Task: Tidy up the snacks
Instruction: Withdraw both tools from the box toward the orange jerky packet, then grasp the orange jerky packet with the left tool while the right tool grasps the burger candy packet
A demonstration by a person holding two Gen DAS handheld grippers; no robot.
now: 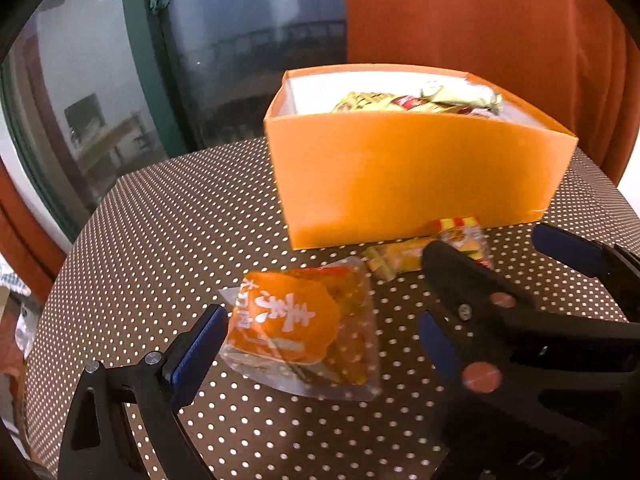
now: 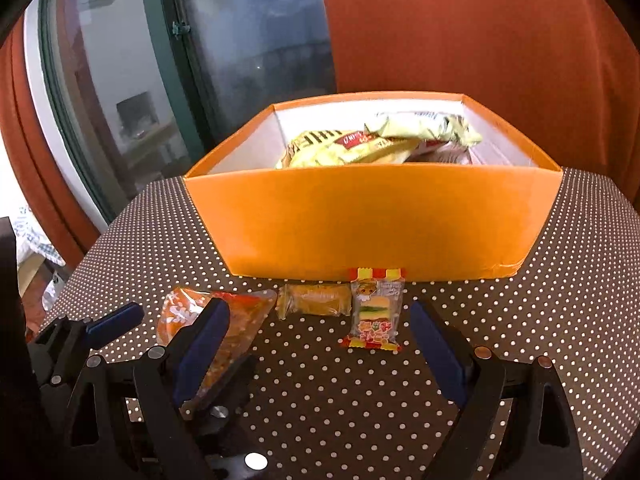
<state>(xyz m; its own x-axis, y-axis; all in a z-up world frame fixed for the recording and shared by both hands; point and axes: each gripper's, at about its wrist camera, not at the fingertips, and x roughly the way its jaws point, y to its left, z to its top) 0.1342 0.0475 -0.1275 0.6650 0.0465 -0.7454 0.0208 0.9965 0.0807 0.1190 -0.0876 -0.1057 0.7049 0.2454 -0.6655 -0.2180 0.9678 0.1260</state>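
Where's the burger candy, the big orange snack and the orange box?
burger candy [image 2: 374, 314], right wrist view, on the burger picture.
big orange snack [image 1: 286, 320], left wrist view, on its orange label.
orange box [image 2: 372, 220], right wrist view, on its front wall.

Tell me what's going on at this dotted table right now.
Someone is tidying snacks into an orange box with two handheld grippers. Yellow packets already lie inside. The left gripper is open around an orange wrapped snack. The right gripper is open, facing a burger candy packet and a small yellow snack.
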